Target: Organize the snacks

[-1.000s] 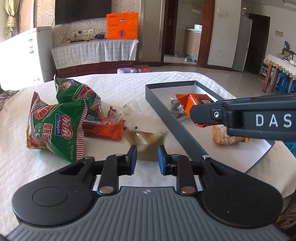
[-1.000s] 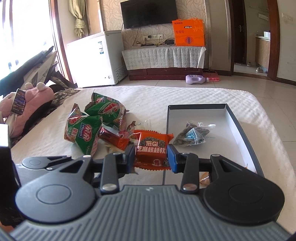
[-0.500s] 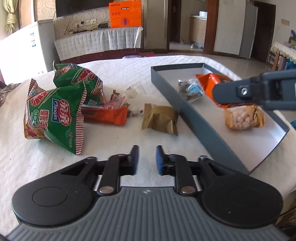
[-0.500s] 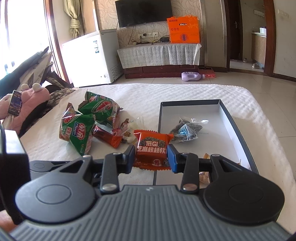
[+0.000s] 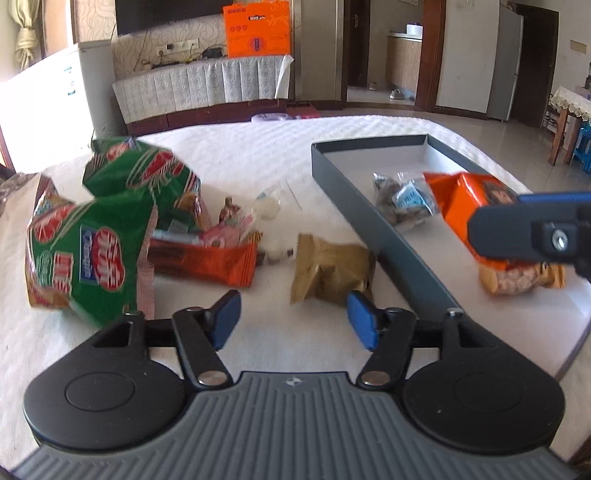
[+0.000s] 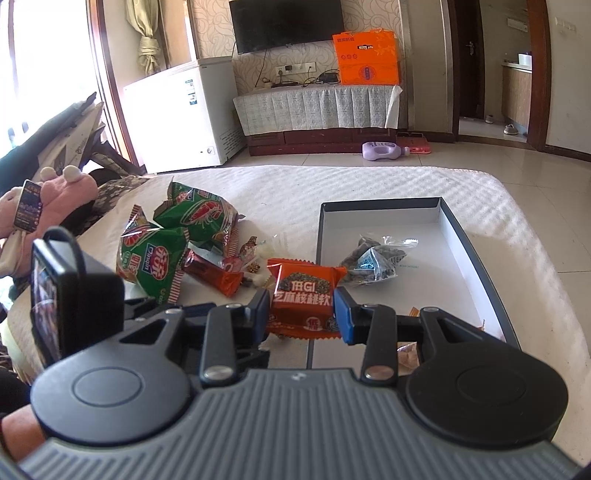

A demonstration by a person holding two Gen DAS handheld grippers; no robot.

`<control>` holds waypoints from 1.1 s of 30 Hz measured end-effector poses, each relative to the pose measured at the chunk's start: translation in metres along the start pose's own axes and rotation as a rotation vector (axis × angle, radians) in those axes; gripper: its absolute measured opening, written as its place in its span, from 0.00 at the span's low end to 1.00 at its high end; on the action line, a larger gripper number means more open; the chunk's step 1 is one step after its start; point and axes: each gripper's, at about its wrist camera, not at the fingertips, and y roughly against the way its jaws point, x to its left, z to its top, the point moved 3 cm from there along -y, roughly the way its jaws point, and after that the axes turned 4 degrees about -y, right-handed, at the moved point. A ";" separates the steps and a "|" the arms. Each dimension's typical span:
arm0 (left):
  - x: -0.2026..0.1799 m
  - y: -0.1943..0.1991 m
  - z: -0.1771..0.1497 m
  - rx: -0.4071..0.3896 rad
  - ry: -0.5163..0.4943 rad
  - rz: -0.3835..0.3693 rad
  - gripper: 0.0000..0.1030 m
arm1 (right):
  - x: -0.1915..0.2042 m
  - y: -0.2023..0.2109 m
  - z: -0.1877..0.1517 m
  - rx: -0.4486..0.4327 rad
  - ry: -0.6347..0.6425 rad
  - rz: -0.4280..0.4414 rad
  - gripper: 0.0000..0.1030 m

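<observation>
Packet [image 6: 303, 295], orange, black-printed, crinkled.

Behind your work surface: wall-mounted TV [image 6: 286, 24], orange gift box [image 6: 367, 59] on cloth-draped low cabinet [image 6: 314, 107]. White chest freezer [image 6: 181, 114] to your left of it. Purple bottle [image 6: 384, 150] lying on tiled floor. Pink plush toy [image 6: 55, 199] at your far left, beside phone [image 6: 27, 205]. White fridge [image 5: 504, 59] in far right corner.

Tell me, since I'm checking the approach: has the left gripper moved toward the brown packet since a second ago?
Yes. The left gripper has closed in on the brown packet, which now sits just ahead of its opening, empty jaws beside the grey tray.
</observation>
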 end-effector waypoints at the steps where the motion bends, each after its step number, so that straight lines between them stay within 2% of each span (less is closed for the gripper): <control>1: -0.001 -0.003 0.003 -0.002 -0.004 0.004 0.74 | 0.000 0.000 0.000 -0.002 -0.004 0.000 0.39; 7: -0.008 -0.027 0.009 0.026 0.002 -0.011 0.75 | 0.001 -0.003 -0.001 0.010 0.008 -0.001 0.39; 10: -0.010 -0.031 0.010 0.025 0.002 -0.009 0.71 | 0.000 -0.004 0.000 0.011 0.007 -0.007 0.39; 12: -0.012 -0.030 0.010 0.014 -0.007 -0.022 0.62 | -0.001 -0.004 0.000 0.011 0.004 -0.010 0.39; 14: -0.014 -0.028 0.010 0.004 -0.005 -0.046 0.38 | -0.001 -0.004 0.001 0.008 0.001 -0.011 0.39; 17: -0.016 -0.027 0.009 -0.004 -0.017 -0.050 0.22 | -0.001 -0.003 0.000 0.007 0.004 -0.011 0.39; 19: -0.014 -0.027 0.009 -0.004 -0.009 -0.051 0.15 | -0.001 -0.003 0.000 0.008 0.006 -0.012 0.39; 25: -0.006 -0.024 0.008 -0.017 0.020 -0.045 0.11 | -0.002 -0.001 -0.001 0.008 0.002 -0.014 0.39; 33: -0.001 0.000 0.006 -0.065 0.015 -0.044 0.11 | -0.001 -0.004 0.000 0.012 0.006 -0.004 0.39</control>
